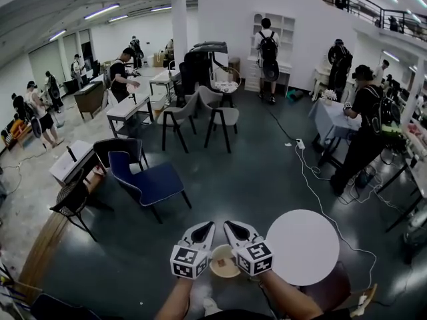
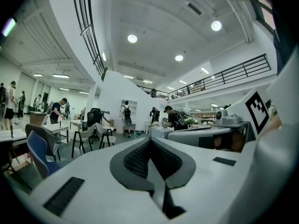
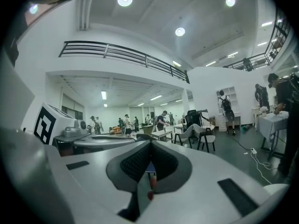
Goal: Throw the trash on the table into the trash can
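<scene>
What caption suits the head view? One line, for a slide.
Left gripper and right gripper, both shut, side by side over a round bin beside a white round table.

Dark grey floor [image 1: 267, 179], white walls [image 1: 227, 12]. Blue chair [image 1: 150, 182] near left, two grey chairs [image 1: 223, 117] farther off, white shelves [image 1: 287, 25] against far wall, round ceiling lights [image 2: 132, 38] overhead.

Hall was bright: round ceiling lamps [image 2: 132, 38] & strip lights [image 1: 101, 11] overhead, lamps blown out white. Dark floor [image 1: 267, 179] had soft sheen w/ faint shadows. Heavy fisheye bend, black corners. Close-up, left gripper [image 2: 150, 141] was blurred.
</scene>
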A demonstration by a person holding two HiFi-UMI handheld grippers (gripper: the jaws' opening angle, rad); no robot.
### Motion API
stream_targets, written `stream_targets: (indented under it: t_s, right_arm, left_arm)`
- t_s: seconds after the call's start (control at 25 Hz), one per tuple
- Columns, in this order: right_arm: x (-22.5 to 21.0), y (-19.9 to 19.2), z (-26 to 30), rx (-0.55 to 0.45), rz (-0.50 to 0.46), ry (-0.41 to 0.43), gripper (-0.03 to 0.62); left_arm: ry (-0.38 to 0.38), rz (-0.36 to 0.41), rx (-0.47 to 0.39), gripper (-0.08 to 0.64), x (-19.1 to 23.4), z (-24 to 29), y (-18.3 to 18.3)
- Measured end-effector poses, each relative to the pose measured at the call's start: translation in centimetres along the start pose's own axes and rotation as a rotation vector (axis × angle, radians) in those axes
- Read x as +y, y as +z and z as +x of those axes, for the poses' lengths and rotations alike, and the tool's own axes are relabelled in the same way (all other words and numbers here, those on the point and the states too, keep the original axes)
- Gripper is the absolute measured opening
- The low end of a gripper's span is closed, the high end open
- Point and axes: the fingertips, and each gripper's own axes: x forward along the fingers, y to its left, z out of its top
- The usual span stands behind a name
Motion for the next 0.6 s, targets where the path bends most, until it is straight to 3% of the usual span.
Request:
stream_targets:
  t_s: [0.6]
  right_arm:
    - [-1.9, 0.4, -11.6, -0.046, 0.000, -0.041, 0.017]
  left_arm:
    - [-0.001, 0.055, -0.064, 0.015, -10.6, -1.4, 1.8]
